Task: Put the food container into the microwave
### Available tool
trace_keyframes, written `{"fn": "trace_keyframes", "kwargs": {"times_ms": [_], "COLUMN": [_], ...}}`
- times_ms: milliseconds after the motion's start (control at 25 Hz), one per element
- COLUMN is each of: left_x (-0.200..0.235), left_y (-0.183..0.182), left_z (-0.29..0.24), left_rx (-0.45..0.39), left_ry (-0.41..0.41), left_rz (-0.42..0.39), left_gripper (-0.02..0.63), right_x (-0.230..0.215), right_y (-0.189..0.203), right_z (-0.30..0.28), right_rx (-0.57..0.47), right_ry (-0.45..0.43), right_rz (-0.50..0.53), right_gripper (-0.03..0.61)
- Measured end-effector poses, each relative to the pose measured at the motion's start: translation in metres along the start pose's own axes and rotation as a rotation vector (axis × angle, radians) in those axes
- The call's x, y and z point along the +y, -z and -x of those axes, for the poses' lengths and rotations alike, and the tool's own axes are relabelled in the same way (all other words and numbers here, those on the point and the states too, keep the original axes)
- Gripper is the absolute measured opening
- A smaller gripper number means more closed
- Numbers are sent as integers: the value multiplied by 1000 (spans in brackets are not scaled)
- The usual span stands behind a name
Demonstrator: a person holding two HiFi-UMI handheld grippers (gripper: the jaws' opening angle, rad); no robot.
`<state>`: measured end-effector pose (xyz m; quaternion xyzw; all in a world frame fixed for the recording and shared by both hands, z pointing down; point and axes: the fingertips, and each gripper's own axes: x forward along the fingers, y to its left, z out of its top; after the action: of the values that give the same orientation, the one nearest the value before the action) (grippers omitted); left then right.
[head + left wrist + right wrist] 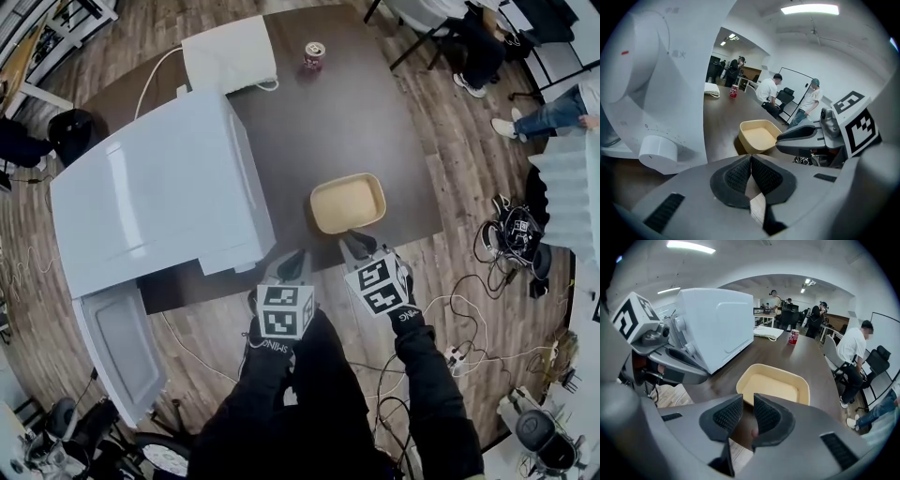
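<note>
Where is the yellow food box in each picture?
Head view: the food box is just right of the middle.
Left gripper view: the food box is just below the middle.
Right gripper view: the food box is low in the middle.
Shared landmark: the red can, far behind it.

1 ea.: container [348,203], microwave [159,192], can [313,55]

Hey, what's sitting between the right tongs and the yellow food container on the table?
Nothing: only bare dark tabletop separates the right tongs from the food container. The right gripper view shows it, and the head view too.
</note>
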<state>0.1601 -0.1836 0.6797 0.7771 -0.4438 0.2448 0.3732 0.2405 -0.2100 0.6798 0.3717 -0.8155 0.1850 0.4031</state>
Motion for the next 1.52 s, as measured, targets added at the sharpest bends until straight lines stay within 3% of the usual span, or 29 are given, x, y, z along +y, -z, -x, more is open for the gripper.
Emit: {"fn": "trace_keyframes", "kwargs": {"times_ms": [280, 520, 720, 840, 1040, 1520], "left_x": [0, 2, 5, 8, 12, 10], "left_y": [4, 8, 14, 18, 21, 27], "left_z": [-12, -13, -11, -9, -4, 15], "left_rx": [21, 38, 46, 47, 43, 21], "left_ry": [5, -1, -9, -17, -23, -31], "left_rz": [0, 3, 5, 13, 20, 19], "left_gripper": [34, 34, 34, 34, 34, 34], "right_x": [-11, -20, -26, -24, -20, 3], "right_y": [14, 26, 33, 35, 33, 28], "right_z": [-15, -24, -33, -36, -36, -11], "right_rx": [66, 137, 192, 211, 216, 186], "right_ry": [-16, -10, 2, 0, 0, 13], "right_rz": [122, 298, 430, 491, 525, 540], "right_gripper": [112, 141, 139, 107, 40, 34]}}
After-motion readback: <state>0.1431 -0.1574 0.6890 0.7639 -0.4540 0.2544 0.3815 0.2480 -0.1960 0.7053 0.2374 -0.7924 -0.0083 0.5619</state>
